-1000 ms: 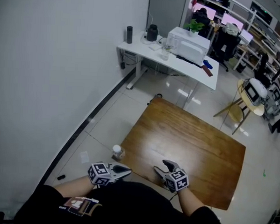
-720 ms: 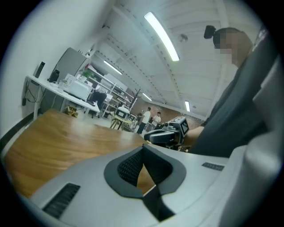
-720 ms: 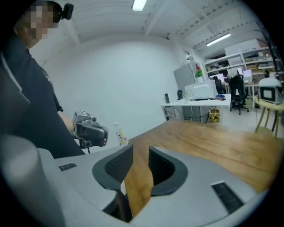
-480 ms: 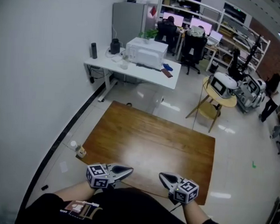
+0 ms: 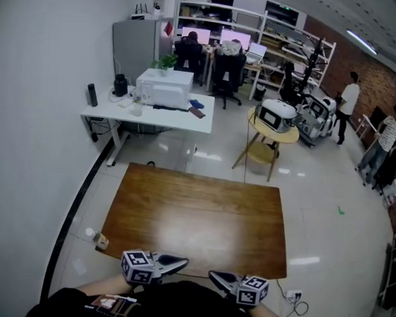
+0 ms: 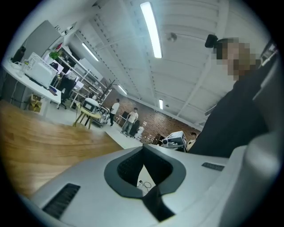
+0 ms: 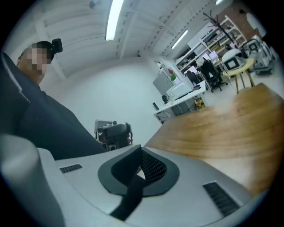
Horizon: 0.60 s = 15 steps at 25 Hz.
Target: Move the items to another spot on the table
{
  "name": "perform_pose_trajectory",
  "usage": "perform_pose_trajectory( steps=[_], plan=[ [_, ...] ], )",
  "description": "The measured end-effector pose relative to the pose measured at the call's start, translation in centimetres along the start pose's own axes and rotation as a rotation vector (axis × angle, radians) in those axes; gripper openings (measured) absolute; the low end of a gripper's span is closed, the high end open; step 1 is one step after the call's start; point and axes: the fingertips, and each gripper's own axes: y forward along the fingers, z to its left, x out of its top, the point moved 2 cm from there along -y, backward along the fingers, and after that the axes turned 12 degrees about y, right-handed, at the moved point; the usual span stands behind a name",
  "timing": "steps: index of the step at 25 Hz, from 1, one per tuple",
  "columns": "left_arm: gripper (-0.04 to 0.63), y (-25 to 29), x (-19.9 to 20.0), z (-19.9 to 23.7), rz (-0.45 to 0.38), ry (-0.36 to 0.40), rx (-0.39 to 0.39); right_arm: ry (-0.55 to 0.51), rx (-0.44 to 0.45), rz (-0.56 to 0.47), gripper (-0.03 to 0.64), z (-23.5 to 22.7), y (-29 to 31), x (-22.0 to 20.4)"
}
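At near table edge: L tongs shut, empty; R tongs just closed, empty.

Both grippers were held low and close in front of the person's torso, tips angled toward each other. The left gripper had its jaws together and empty. The right gripper had just closed its jaws, with nothing between them.

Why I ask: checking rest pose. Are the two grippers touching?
Apart. The head view shows a clear gap between the left gripper and right gripper, whose empty jaws have just closed.
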Motion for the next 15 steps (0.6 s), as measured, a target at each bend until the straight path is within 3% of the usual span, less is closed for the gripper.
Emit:
perform_pose_trajectory(
  steps=[3,6,10,15],
  plan=[
    [0.002,0.5,0.4,-0.8,0.025,0.040,0.031,-0.025,-0.063,-0.062,0.000,-0.2,-1.9,2.5],
    [0.002,1.5,1.9,-0.8,0.040,0.107,0.108,-0.077,-0.057,-0.083,0.000,0.0,-3.5,4.1],
    [0.002,4.7,3.0,-3.2,-0.026,0.038,0.162,-0.185,-0.022,-0.027,0.000,0.6,-6.8,4.7],
    [0.002,10.4,0.8,-6.6,-0.004,-0.009,0.120,-0.167,0.045,-0.026,0.000,-0.3,-9.9,5.2]
  ],
)
